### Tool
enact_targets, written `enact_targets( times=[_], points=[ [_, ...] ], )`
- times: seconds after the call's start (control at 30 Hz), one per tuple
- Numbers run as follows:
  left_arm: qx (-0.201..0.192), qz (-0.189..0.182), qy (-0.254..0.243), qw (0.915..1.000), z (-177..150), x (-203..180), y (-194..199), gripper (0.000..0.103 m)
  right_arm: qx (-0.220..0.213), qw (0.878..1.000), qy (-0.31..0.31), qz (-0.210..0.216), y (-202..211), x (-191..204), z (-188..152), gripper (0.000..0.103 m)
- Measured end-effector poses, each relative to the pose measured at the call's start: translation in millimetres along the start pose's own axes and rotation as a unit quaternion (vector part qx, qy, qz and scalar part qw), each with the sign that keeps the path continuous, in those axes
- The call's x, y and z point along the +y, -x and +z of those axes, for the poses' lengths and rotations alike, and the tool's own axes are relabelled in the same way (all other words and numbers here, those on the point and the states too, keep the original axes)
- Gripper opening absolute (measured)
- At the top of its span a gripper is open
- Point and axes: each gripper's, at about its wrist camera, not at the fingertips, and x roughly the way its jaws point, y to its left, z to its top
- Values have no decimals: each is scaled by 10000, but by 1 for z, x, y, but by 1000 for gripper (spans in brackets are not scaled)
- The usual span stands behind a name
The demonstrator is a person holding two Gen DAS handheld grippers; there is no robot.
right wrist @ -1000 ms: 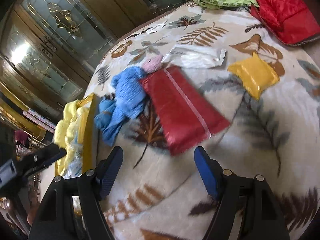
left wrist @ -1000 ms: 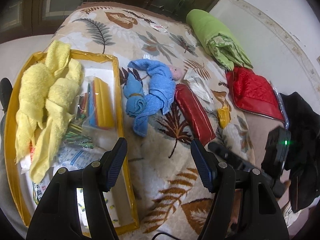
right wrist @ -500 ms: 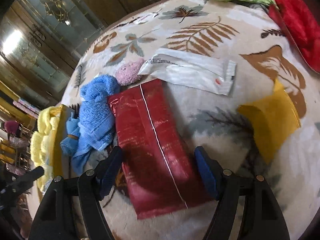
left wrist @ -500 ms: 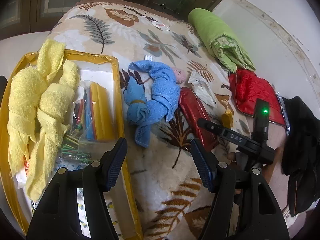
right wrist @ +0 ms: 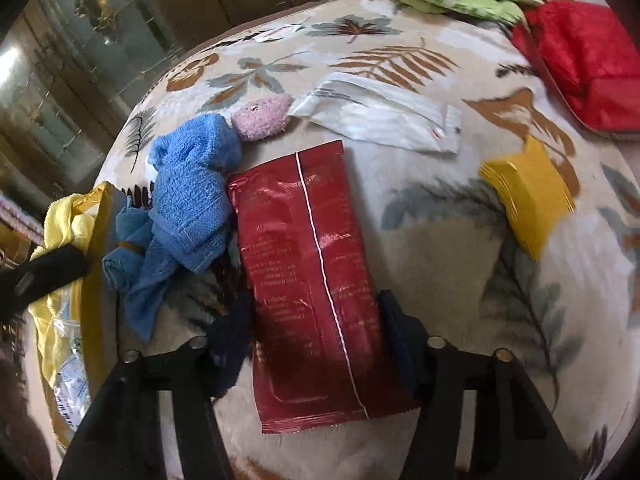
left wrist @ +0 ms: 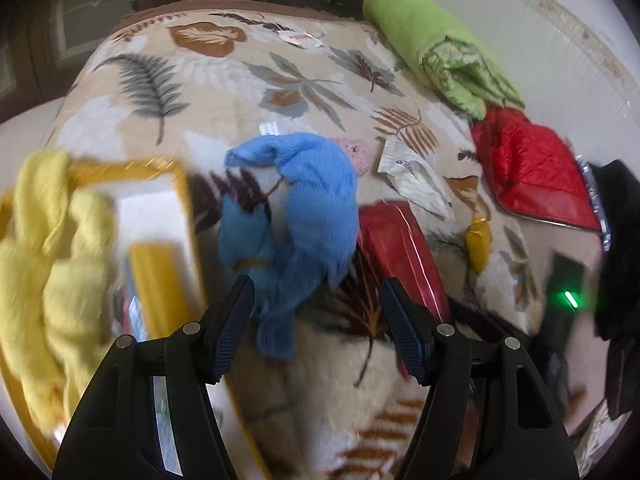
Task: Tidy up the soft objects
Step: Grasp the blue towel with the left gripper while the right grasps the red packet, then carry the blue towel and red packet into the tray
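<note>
We are holding our right tool [right wrist: 316, 332] wide open around the red packet [right wrist: 308, 276], one finger on each side of its near end, not squeezing it. The packet is lying flat on the leaf blanket [right wrist: 440, 280], its long side pointing away from us. The blue towel [right wrist: 188, 200] is touching its left edge. Our left tool [left wrist: 318, 328] is wide open too, holding nothing, just above the blue towel's near tip.
</note>
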Motion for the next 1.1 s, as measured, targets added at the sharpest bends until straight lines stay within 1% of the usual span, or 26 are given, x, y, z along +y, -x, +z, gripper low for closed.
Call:
enact_targets(
  times=[0.07, 0.13, 0.17, 0.2, 0.23, 0.27, 0.3, 0.33, 0.37, 0.4, 0.43, 0.47, 0.5, 0.53, 0.6, 0.63, 0.73, 0.77, 0.83, 0.9, 0.97, 1.1],
  points=[
    [61, 109, -316, 9994, 8, -11, -14, 67, -17, 9998, -220, -34, 10, -6, -8, 53],
    [72, 406, -570, 9975, 16, -20, -28, 67, -7, 9993, -350, -161, 16, -7, -16, 53],
    [117, 493, -653, 9966, 19, -24, -36, 67, -21, 9989, -404, -237, 19, -7, -20, 53],
    [132, 549, -709, 9959, 22, -27, -43, 67, -39, 9984, -466, -308, 21, -7, -24, 53],
    [124, 682, -740, 9948, 25, -28, -50, 67, -52, 9982, -498, -337, 23, -7, -27, 53],
    [175, 884, -714, 9934, 28, -28, -59, 67, -62, 9980, -522, -362, 24, -7, -30, 53],
    [265, 1003, -662, 9924, 30, -27, -67, 66, -69, 9978, -532, -389, 25, -7, -33, 53],
    [318, 1035, -639, 9921, 30, -25, -74, 66, -82, 9977, -535, -401, 25, -7, -34, 53],
    [266, 1054, -676, 9918, 29, -23, -78, 58, -92, 9977, -544, -403, 24, -7, -35, 53],
    [241, 1010, -717, 9920, 27, -22, -80, 43, -87, 9975, -570, -399, 22, -7, -34, 53],
    [297, 871, -713, 9932, 24, -20, -80, 42, -80, 9975, -579, -402, 21, -7, -33, 53],
    [276, 810, -667, 9941, 21, -21, -76, 39, -81, 9975, -562, -412, 20, -6, -32, 53],
    [229, 710, -633, 9952, 18, -20, -69, 39, -84, 9977, -540, -408, 18, -5, -32, 53],
    [175, 513, -603, 9967, 12, -19, -58, 39, -89, 9977, -560, -384, 18, -5, -33, 53],
    [172, 244, -418, 9987, 1, -18, -42, 39, -113, 9975, -639, -285, 18, -8, -34, 53],
    [187, -11, -249, 9995, -7, -14, -29, 39, -122, 9971, -720, -217, 19, -11, -35, 53],
    [127, -645, 103, 9978, -25, -13, -3, 39, -85, 9942, -1068, 122, 23, -18, -43, 52],
    [105, -767, 152, 9969, -31, -17, 4, 39, -71, 9934, -1132, 187, 25, -19, -46, 52],
    [108, -947, 235, 9952, -45, -21, 17, 39, -34, 9905, -1311, 412, 32, -22, -56, 50],
    [96, -1111, 326, 9932, -59, -30, 26, 39, 8, 9889, -1382, 549, 37, -22, -65, 49],
    [110, -1297, 339, 9909, -71, -39, 34, 38, 33, 9884, -1407, 572, 43, -22, -74, 49],
    [148, -1444, 249, 9891, -93, -51, 49, 39, 68, 9874, -1442, 644, 54, -18, -86, 47]
  ],
)
